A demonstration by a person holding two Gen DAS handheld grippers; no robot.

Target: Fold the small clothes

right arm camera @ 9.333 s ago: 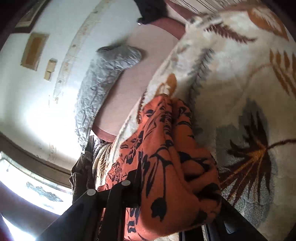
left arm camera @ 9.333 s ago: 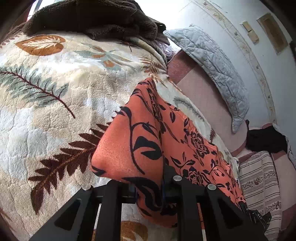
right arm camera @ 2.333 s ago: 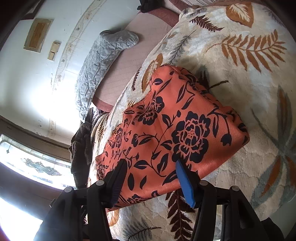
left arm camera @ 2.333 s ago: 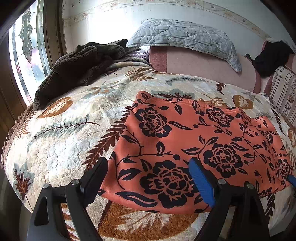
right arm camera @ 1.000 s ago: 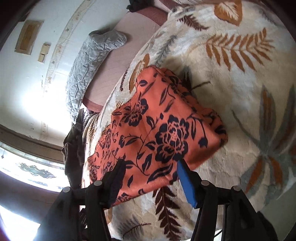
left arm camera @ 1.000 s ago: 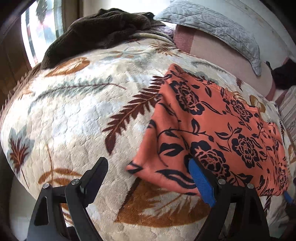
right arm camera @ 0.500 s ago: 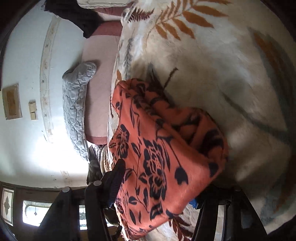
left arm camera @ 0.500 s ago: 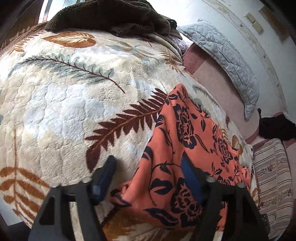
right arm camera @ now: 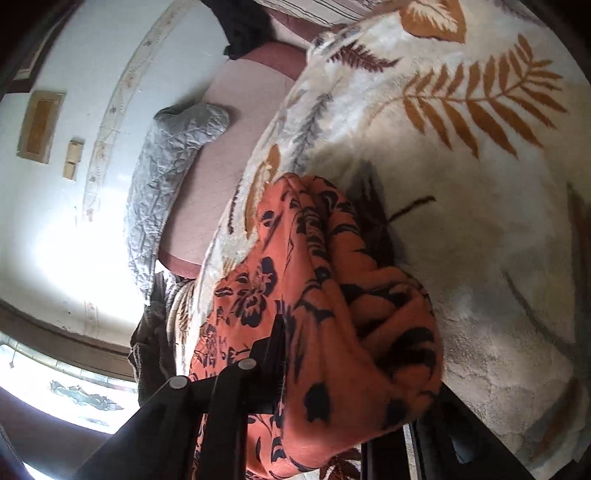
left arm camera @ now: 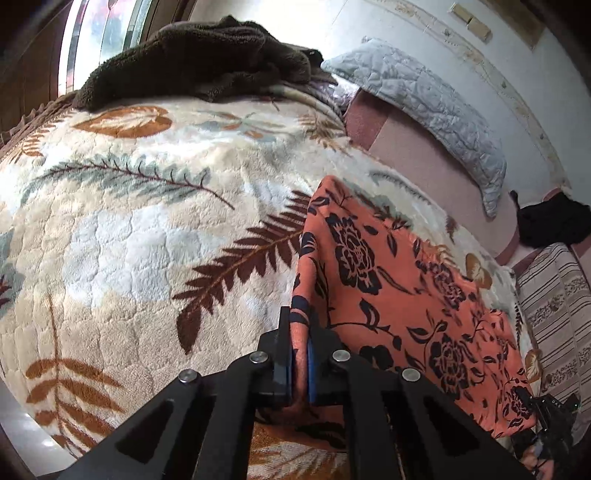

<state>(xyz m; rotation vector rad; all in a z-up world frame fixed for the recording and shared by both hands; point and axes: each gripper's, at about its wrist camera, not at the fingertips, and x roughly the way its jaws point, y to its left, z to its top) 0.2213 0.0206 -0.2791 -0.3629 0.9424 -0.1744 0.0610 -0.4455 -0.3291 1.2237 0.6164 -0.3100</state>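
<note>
Bunched cloth (right arm camera: 351, 332) hides the right gripper's (right arm camera: 354, 391) far finger; the blanket's (left arm camera: 129, 229) near edge is cut off.

Bright daylight comes in through the window (left arm camera: 99, 33) at the upper left of the left view. The wall (right arm camera: 48, 236) glares white in the right view. Edges bend round and go dark.

Home bedroom, fleece blanket (left arm camera: 147, 221), pillow (left arm camera: 424, 92)

Cloth: orange black-flowered garment (left arm camera: 399, 280) lies on cream leaf-print plush blanket (left arm camera: 129, 229).
Behind: dark brown fleece heap (left arm camera: 199, 55) on blanket's far edge; grey quilted pillow (left arm camera: 424, 96) right of it.
</note>
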